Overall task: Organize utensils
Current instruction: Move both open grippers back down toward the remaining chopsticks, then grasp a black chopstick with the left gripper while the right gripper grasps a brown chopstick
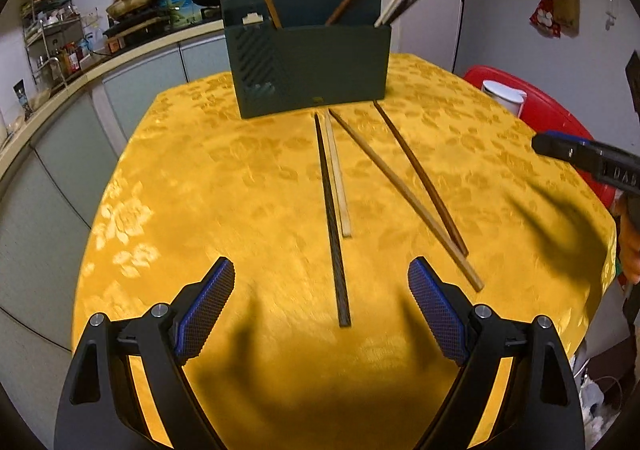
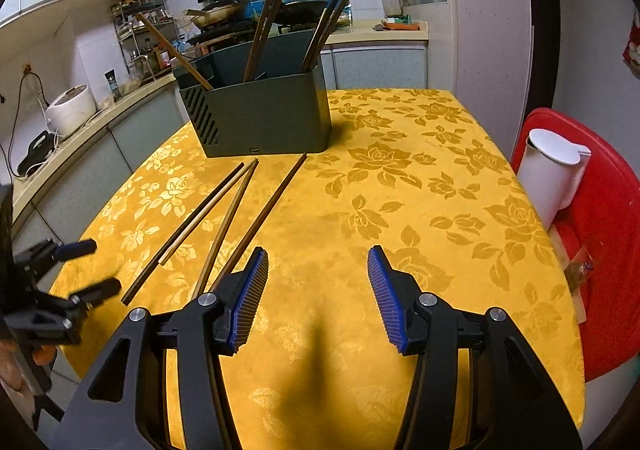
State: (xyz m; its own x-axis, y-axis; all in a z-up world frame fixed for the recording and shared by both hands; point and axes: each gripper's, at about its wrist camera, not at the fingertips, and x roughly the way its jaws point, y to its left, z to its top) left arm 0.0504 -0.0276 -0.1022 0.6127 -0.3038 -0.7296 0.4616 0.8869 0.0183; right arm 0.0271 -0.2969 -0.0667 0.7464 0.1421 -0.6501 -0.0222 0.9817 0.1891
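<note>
Left view: left tongs apart, empty, over yellow worktop. Four chopsticks lie ahead, long axes toward holder; nothing blocks them.
Right view: right tongs apart, empty; chopsticks to their left, kettle at right.

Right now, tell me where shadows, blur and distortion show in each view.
Left wrist: finger shadows darken the tablecloth near the camera; the right gripper is smeared at the edge. Right wrist: the counter bows from fisheye; sharp floral cloth, one shadow between the fingers.
</note>
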